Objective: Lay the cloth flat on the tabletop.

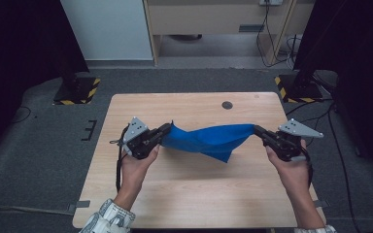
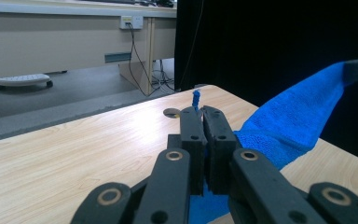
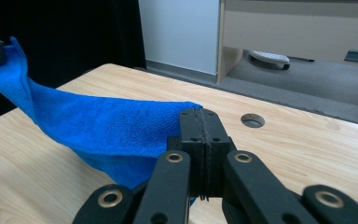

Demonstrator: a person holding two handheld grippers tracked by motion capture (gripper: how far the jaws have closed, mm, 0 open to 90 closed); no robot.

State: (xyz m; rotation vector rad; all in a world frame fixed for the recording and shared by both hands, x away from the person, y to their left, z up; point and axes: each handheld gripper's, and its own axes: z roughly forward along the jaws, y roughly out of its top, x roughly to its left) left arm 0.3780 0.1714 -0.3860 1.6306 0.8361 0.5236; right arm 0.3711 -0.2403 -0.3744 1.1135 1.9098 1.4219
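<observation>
While no writing can be read anywhere, the materials are plain: the cloth (image 1: 209,139) is bright blue, with a soft, nubbly pile like microfibre, and the surface (image 1: 189,194) is pale wood-grain board with rounded corners and a round cable hole (image 1: 227,105) near its far edge. Each hand-held gripper is black, with flat, blocky jaws on linked bars with brass-coloured pivots and a grey three-cornered plate on top.

The left hand-held gripper (image 1: 167,128) has its jaws pressed together on one end of the cloth; in the left gripper view a small blue tuft (image 2: 196,99) pokes up past the tips. The right hand-held gripper (image 1: 257,129) pinches the opposite end, with its jaws closed tight on the cloth's edge (image 3: 186,108).

Between the two, the cloth hangs stretched above the middle of the surface, twisted along its length, with one loose corner (image 1: 226,158) drooping toward the near edge. It runs roughly parallel to the far edge, with the left end toward the left edge and the right end toward the right edge.
</observation>
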